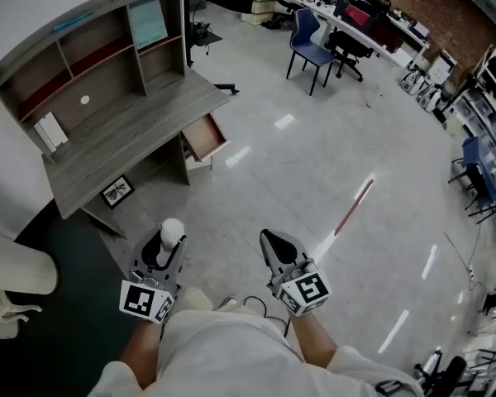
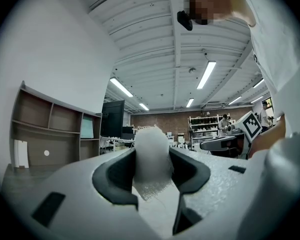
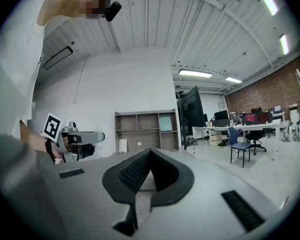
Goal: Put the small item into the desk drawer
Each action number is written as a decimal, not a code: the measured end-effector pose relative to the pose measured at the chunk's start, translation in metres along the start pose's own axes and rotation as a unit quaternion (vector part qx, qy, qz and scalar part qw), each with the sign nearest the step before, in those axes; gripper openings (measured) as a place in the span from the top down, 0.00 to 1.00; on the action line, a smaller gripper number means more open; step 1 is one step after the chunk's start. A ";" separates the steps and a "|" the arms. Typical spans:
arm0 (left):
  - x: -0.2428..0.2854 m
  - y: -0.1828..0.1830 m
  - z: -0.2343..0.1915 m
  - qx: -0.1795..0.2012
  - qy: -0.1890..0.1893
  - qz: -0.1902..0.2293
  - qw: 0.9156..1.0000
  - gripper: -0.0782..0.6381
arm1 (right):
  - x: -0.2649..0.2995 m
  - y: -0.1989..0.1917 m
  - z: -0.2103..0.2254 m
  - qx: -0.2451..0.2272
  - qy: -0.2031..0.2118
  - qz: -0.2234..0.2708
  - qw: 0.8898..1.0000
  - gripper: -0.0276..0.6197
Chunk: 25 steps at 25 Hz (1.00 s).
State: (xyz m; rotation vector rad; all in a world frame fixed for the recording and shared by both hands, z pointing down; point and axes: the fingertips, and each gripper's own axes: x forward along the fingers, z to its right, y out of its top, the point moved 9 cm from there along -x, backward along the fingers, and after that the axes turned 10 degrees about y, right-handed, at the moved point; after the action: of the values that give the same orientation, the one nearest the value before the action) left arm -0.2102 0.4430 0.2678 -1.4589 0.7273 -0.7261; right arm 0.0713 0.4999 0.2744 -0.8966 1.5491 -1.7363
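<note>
My left gripper [image 1: 170,236] is shut on a small white roll of gauze-like mesh [image 1: 172,229], which stands up between its dark pads [image 2: 187,170]; the small white item [image 2: 151,154] fills the gap in the left gripper view. My right gripper [image 1: 270,240] is shut with nothing in it, its pads meeting at the tips [image 3: 149,154]. Both are held low in front of me, well short of the grey wooden desk [image 1: 132,126]. The desk's drawer [image 1: 204,136] is pulled out under the right end of the desktop.
A shelf hutch [image 1: 99,48] stands on the desk, with a small framed picture [image 1: 116,191] on the floor beneath. A cream armchair [image 1: 12,275] sits at the left. A blue chair [image 1: 310,48] and office desks [image 1: 355,19] stand far across the shiny floor.
</note>
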 end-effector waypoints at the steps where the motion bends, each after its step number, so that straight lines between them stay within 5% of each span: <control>1: 0.003 -0.003 -0.001 0.001 0.001 -0.007 1.000 0.65 | 0.001 -0.003 0.004 0.006 -0.001 -0.001 1.000 0.96; 10: 0.092 -0.039 -0.051 -0.024 0.005 -0.021 0.999 0.65 | 0.076 -0.022 0.065 0.019 0.008 -0.032 0.999 0.96; 25: 0.277 -0.054 -0.196 -0.052 -0.037 -0.022 0.998 0.65 | 0.270 0.025 0.175 -0.010 -0.001 -0.055 0.998 0.96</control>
State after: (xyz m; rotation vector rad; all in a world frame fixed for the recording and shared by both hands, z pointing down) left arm -0.2012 0.1041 0.3252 -1.5931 0.6867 -0.6722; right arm 0.0637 0.1773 0.2825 -1.0101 1.5450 -1.7971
